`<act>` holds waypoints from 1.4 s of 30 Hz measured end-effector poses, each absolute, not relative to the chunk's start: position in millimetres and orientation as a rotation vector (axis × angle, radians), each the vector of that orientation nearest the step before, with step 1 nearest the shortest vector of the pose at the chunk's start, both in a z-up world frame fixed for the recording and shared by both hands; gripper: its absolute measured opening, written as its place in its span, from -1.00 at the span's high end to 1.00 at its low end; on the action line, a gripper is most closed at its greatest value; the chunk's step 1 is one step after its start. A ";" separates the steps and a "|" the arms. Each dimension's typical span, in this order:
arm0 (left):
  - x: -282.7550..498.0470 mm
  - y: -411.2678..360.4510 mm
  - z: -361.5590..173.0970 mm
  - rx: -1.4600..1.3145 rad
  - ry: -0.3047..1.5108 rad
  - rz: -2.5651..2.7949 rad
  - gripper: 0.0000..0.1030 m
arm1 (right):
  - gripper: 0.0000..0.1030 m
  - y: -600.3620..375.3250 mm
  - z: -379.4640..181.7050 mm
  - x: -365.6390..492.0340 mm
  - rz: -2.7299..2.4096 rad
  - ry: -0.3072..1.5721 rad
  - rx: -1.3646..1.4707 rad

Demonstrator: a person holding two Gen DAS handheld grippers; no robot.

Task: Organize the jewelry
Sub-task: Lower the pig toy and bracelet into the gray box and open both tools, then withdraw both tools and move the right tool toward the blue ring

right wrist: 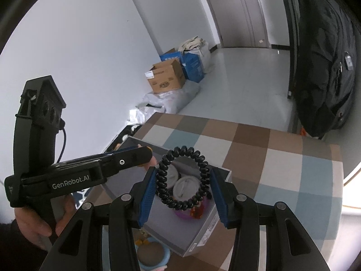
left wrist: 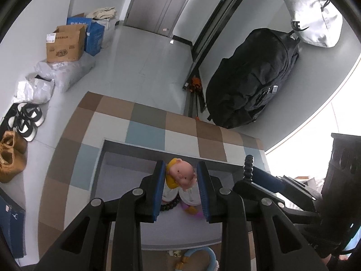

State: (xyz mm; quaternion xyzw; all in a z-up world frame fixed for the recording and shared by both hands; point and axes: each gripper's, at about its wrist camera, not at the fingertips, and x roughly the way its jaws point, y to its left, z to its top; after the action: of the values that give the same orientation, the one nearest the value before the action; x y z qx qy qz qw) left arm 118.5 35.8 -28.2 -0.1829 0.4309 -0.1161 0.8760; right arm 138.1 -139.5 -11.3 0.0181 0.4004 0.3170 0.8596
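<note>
My left gripper [left wrist: 180, 163] is shut on a small pig figurine [left wrist: 181, 174] with a pink head and a yellow hood, held just above an open grey box [left wrist: 126, 158]. In the box lie a dark bead bracelet [left wrist: 169, 205] and a purple and orange trinket [left wrist: 191, 210]. My right gripper [right wrist: 183, 169] is shut on a black spiral ring [right wrist: 182, 178], upright between the blue pads, over the same grey box [right wrist: 203, 234]. Round white pieces [right wrist: 187, 185] and a purple item [right wrist: 187, 213] show beneath it. The left gripper [right wrist: 144, 153] reaches in from the left, held by a hand [right wrist: 33, 221].
The box stands on a checkered tablecloth [left wrist: 146, 117]. A black backpack [left wrist: 252, 79] and a white bag [left wrist: 313, 15] lean on the wall to the right. Cardboard boxes [left wrist: 65, 45], plastic bags and shoes [left wrist: 24, 119] line the floor at left. A pale blue ring toy [left wrist: 203, 257] lies near the box.
</note>
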 end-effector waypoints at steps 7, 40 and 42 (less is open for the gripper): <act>119.5 33.5 -30.1 -0.367 0.909 -0.256 0.56 | 0.04 -135.4 -5.9 129.7 0.671 0.819 -0.001; 76.3 45.1 -11.8 -0.311 0.790 -0.084 -0.51 | -0.82 -164.5 3.9 89.5 0.614 0.695 0.039; 69.8 44.6 -10.9 -0.302 0.781 -0.072 -0.53 | -0.85 -165.5 5.3 83.6 0.613 0.684 0.039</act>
State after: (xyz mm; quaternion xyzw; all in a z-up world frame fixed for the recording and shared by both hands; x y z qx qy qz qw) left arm 69.8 44.6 -10.9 -0.1465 0.3792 -0.0349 0.9130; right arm 83.5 -165.5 5.3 0.0187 0.3301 0.2956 0.8962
